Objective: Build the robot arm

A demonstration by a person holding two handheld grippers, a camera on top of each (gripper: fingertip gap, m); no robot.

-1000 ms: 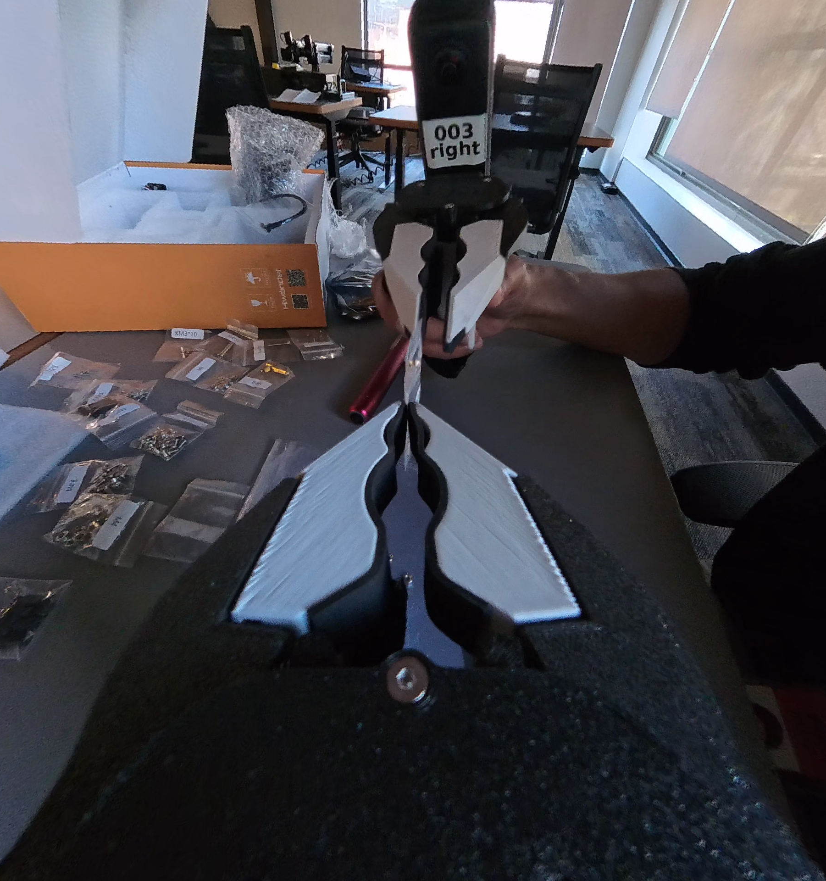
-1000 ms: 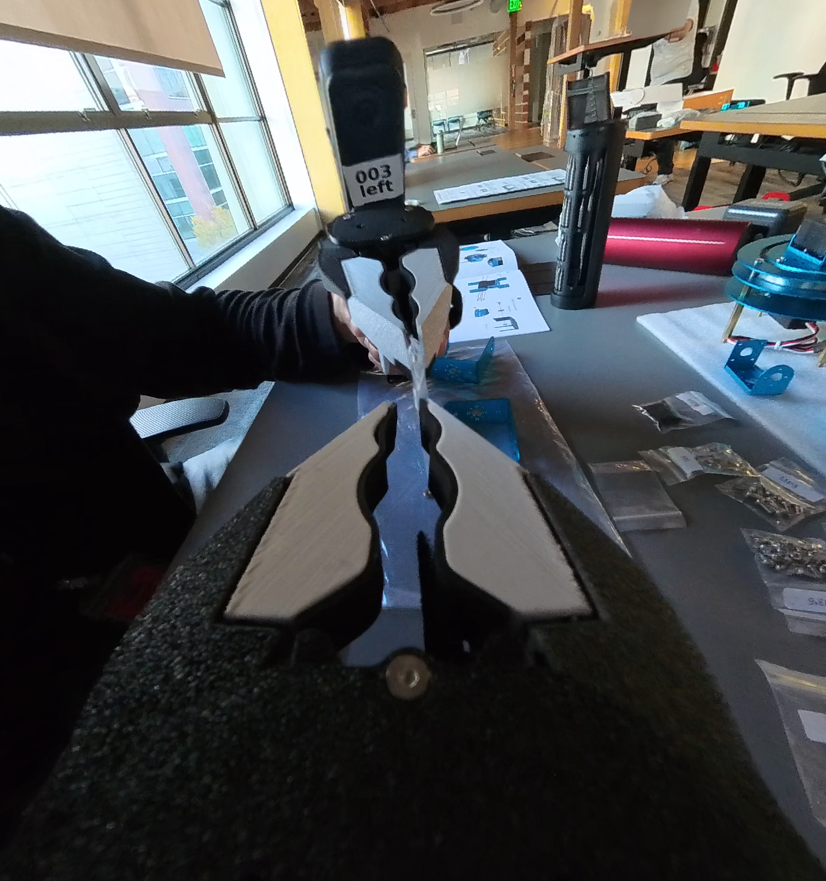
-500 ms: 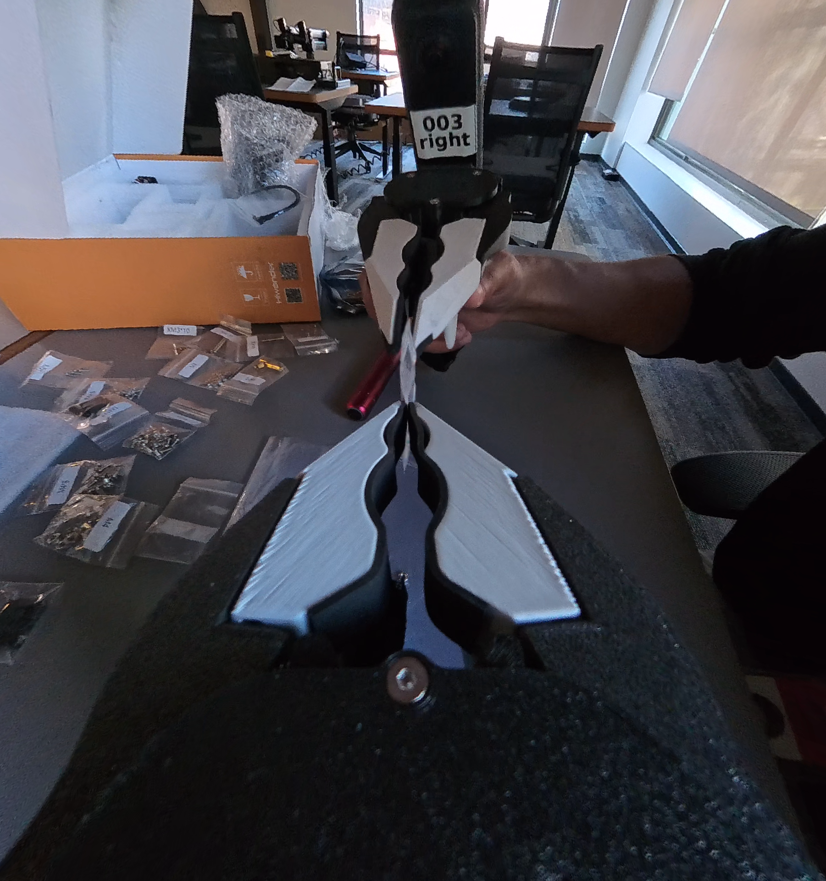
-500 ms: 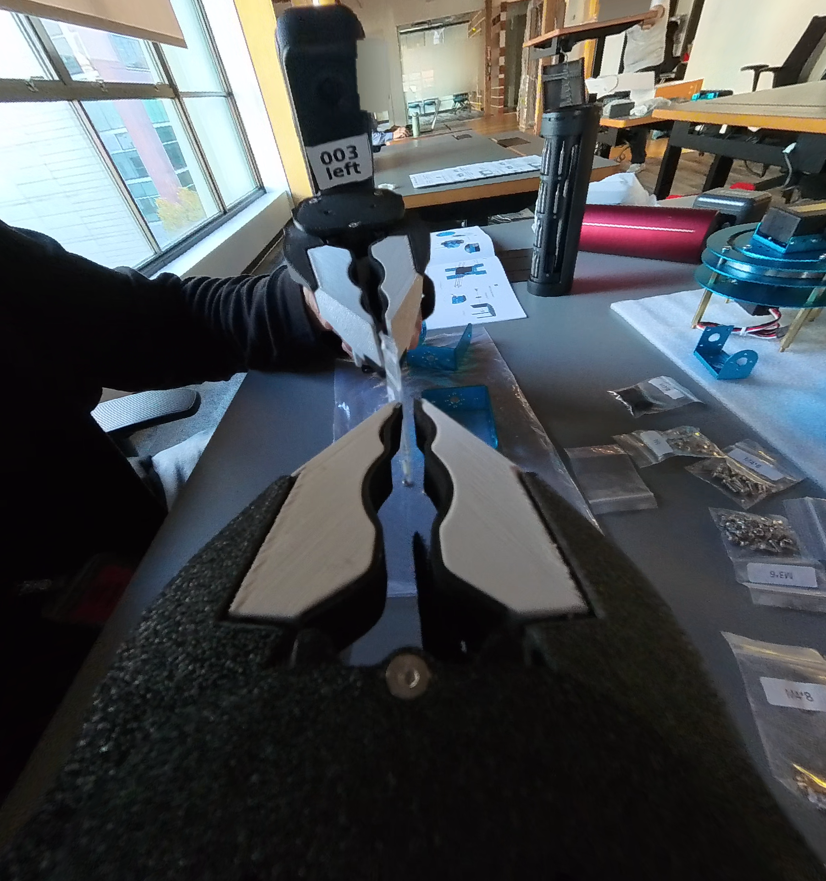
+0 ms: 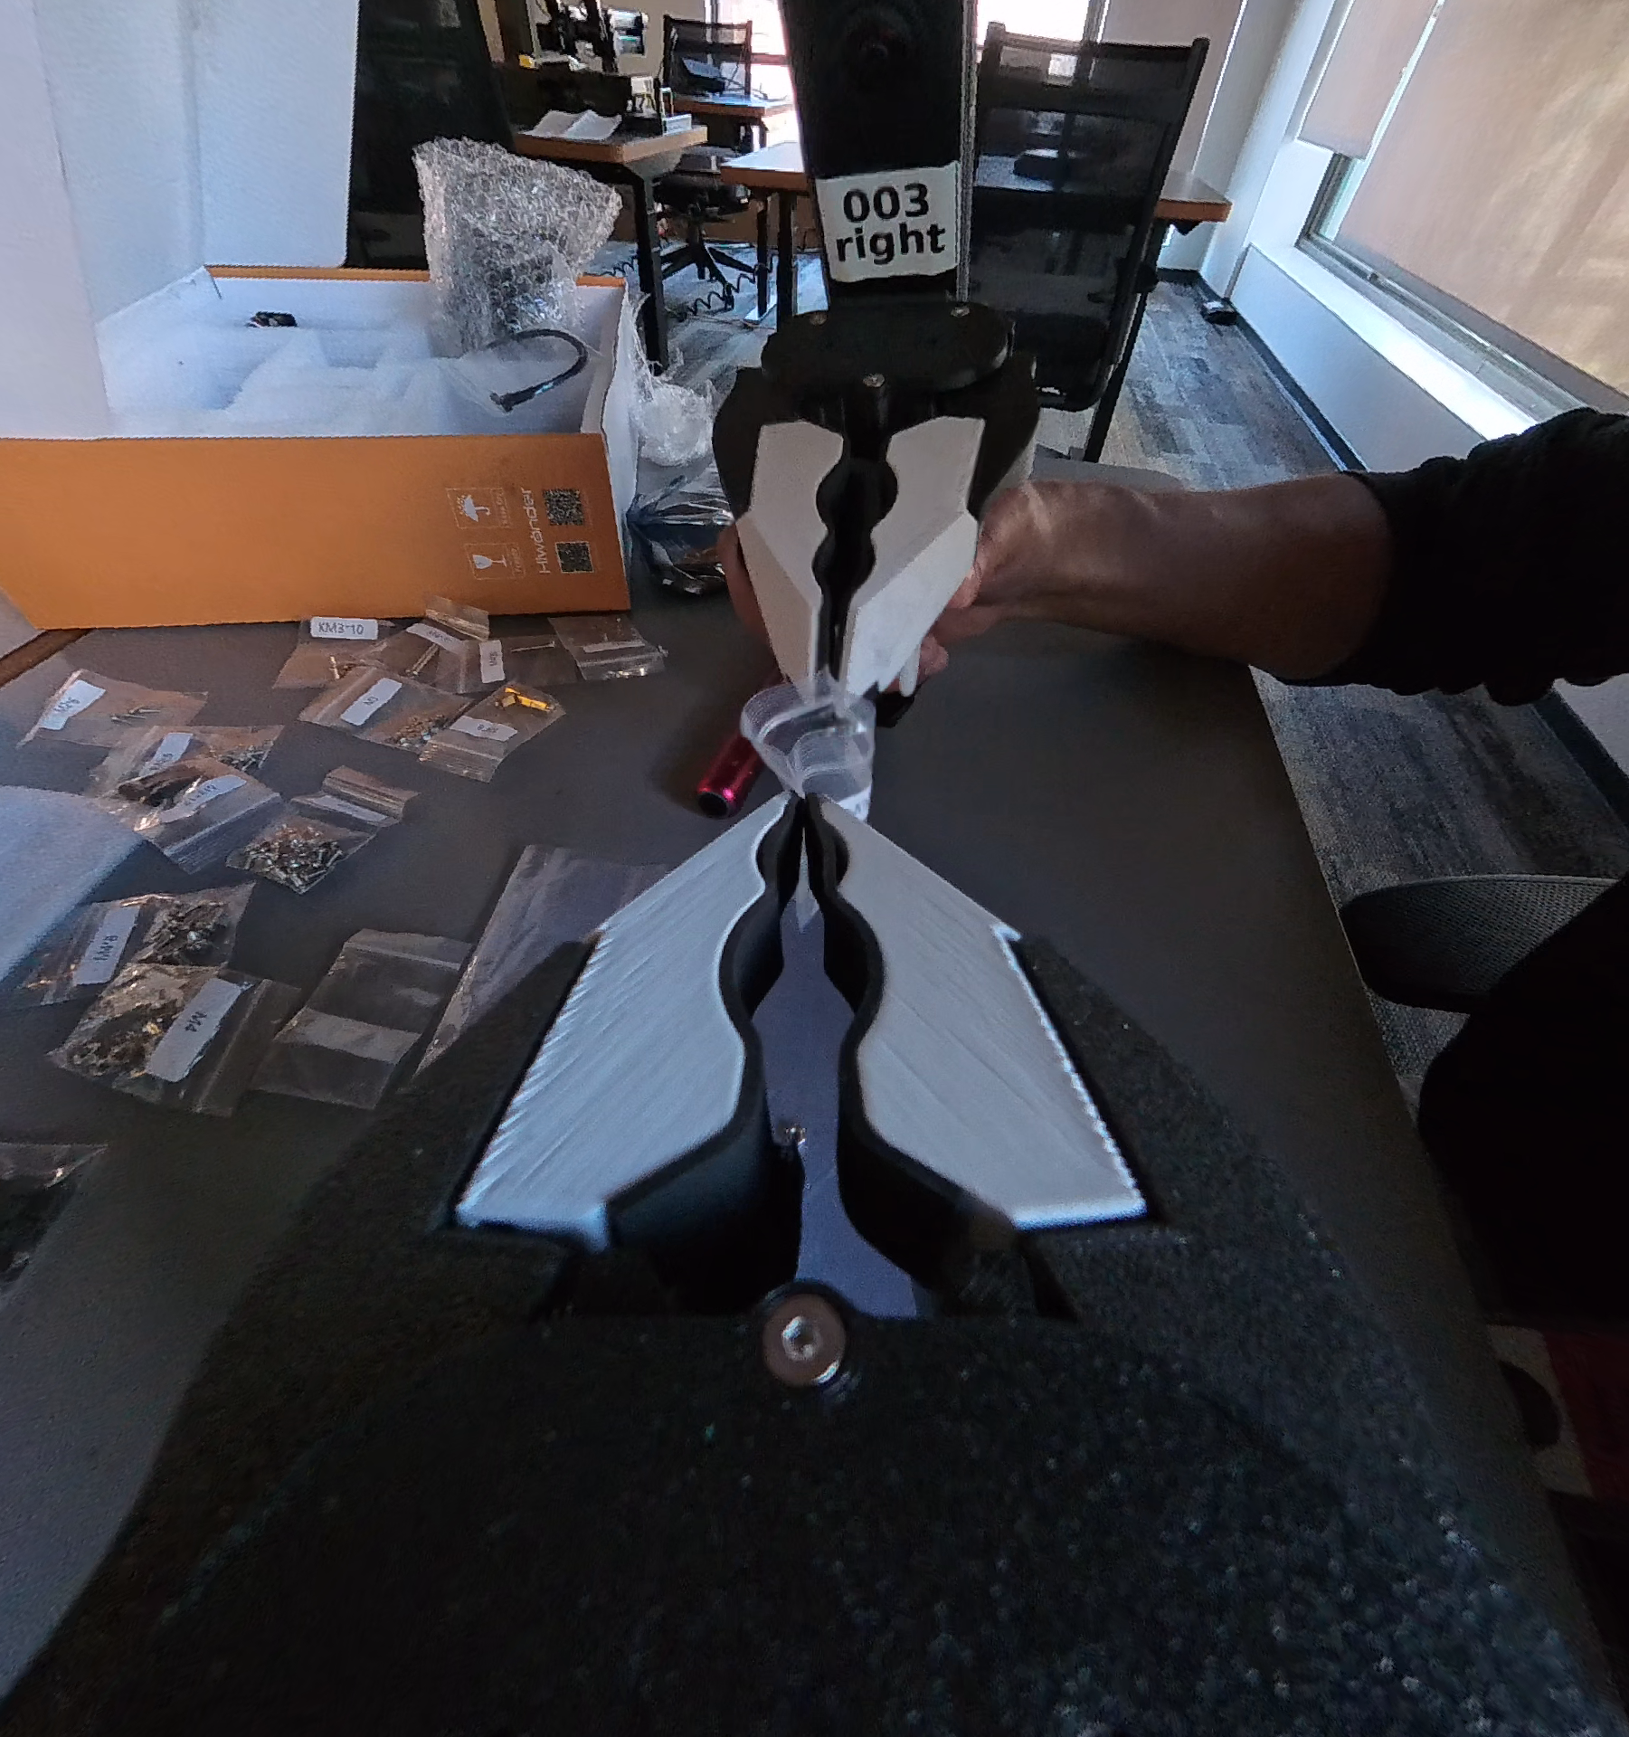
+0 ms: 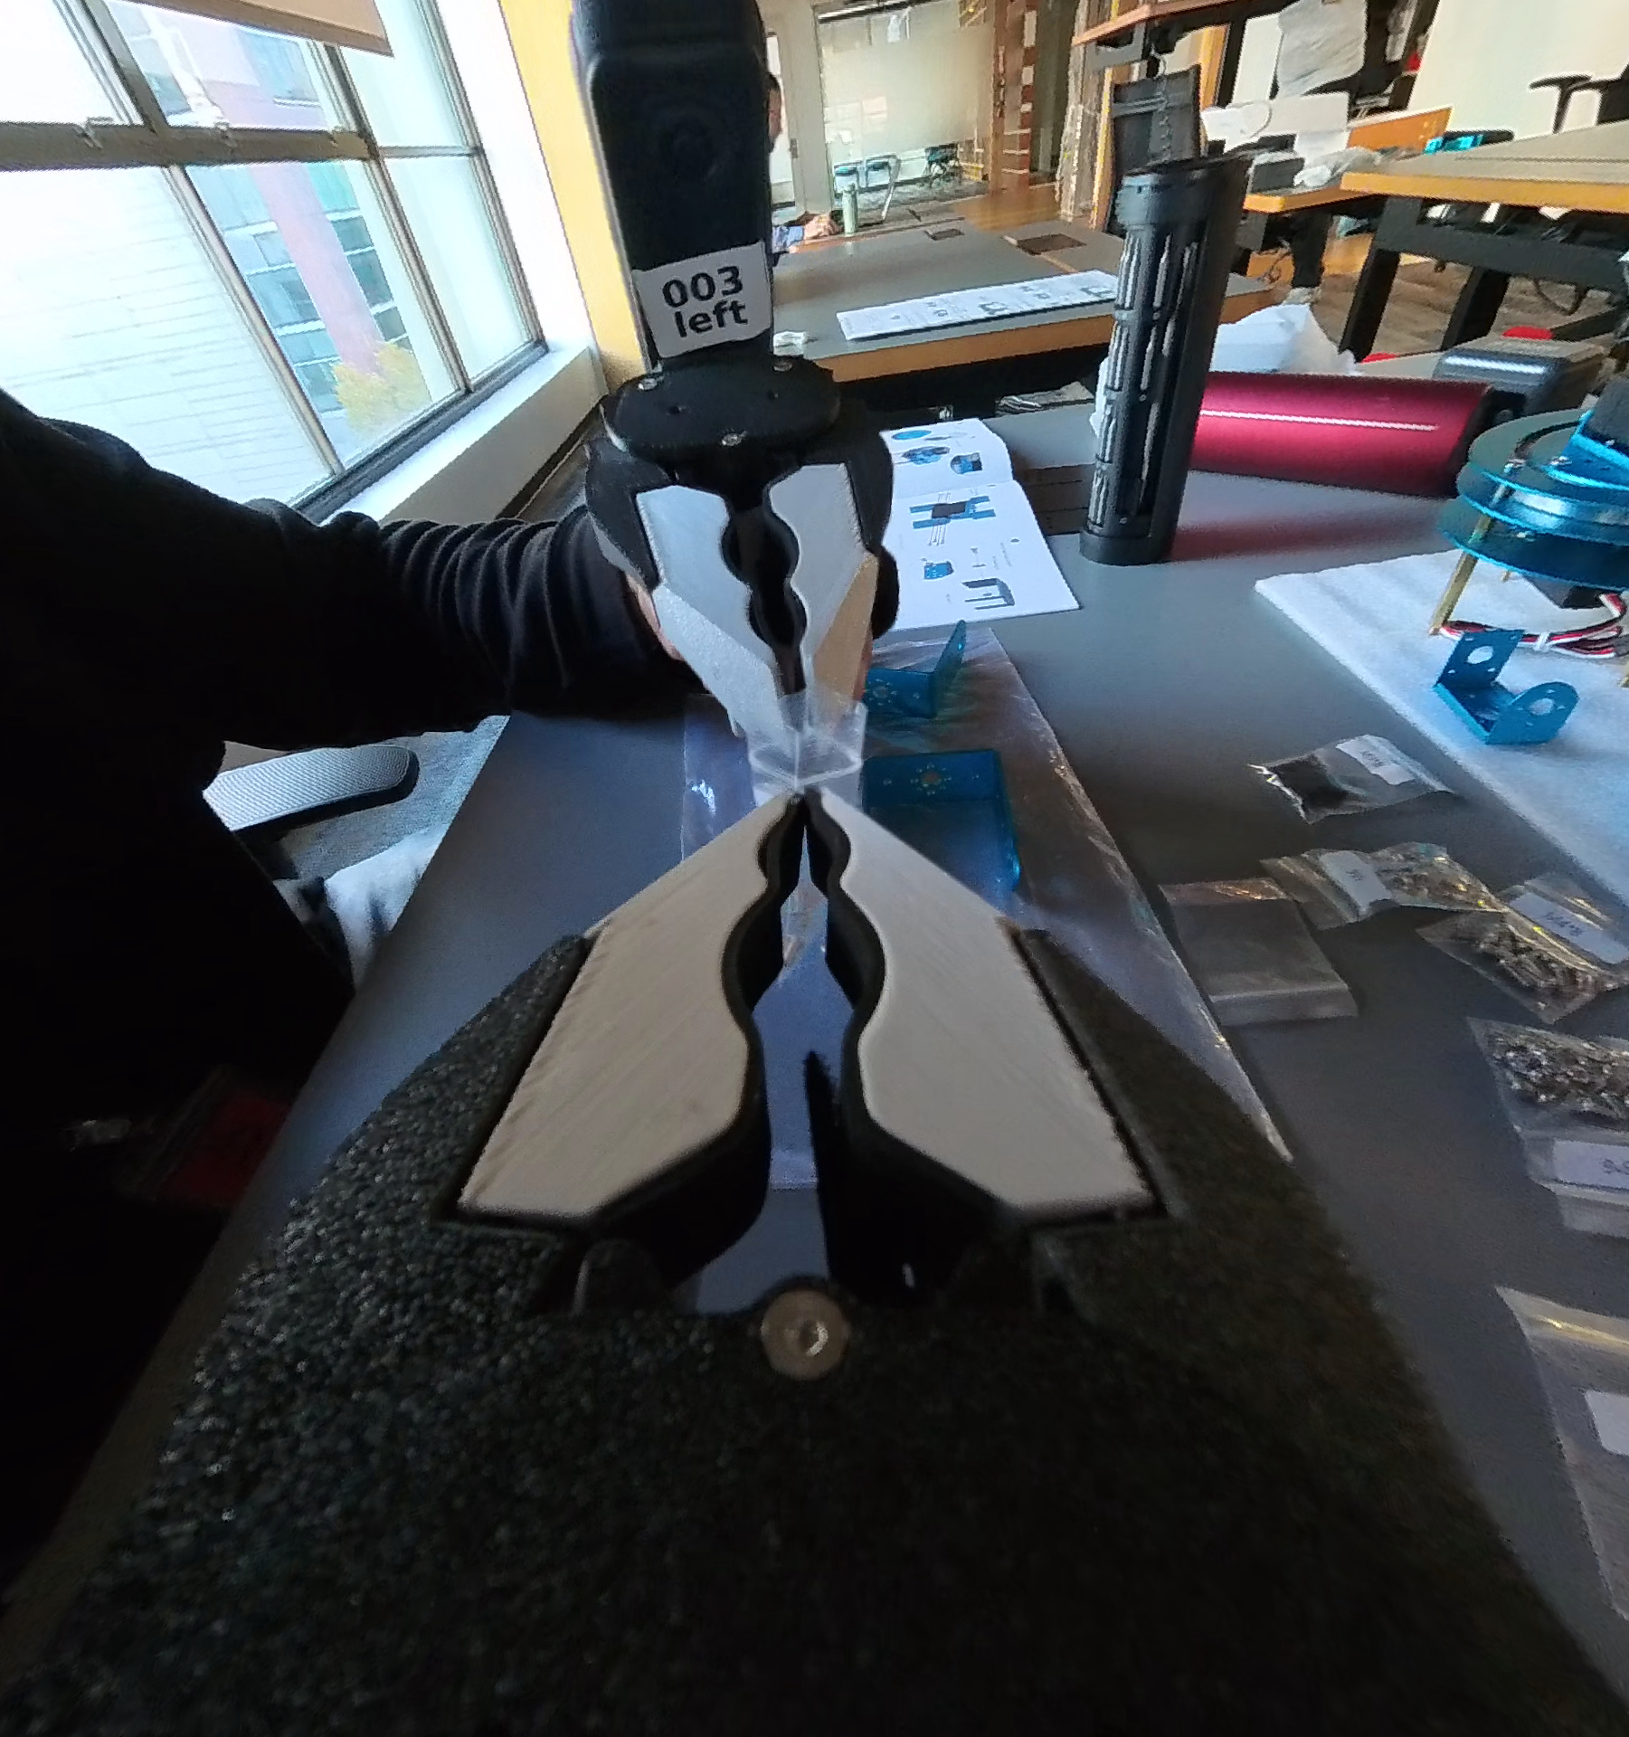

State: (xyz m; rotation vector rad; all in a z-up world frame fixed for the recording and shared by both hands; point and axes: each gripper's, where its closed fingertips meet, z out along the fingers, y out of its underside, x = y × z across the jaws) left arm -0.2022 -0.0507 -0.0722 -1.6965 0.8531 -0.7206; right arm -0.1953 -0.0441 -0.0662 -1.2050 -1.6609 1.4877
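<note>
A small clear plastic zip bag (image 5: 810, 738) hangs in the air between my two grippers, above the dark grey table (image 5: 1026, 846). My left gripper (image 5: 806, 808) is shut on one side of the bag's mouth. My right gripper (image 5: 838, 677) faces it, held by a hand in a black sleeve, and is shut on the opposite side. The mouth is spread into an open loop. In the right wrist view my right gripper (image 6: 806, 808) pinches the bag (image 6: 806, 743) from below and the left gripper (image 6: 796, 686) pinches it from above.
An open orange box (image 5: 275, 526) with white foam and bubble wrap (image 5: 510, 244) stands at the back. Several small bags of screws (image 5: 181, 1024) and a red tube (image 5: 730, 775) lie on the table. Blue metal brackets (image 6: 942, 808), a booklet (image 6: 970, 536), a black cylinder (image 6: 1158, 376) and a blue turntable (image 6: 1581, 508) lie beyond. Only a small space, under 4 cm, lies between the two pairs of fingers.
The bag was a thin flat strip stretched between the tips. Now its mouth has spread open into a loop. Both grippers have stayed shut on it and shifted slightly.
</note>
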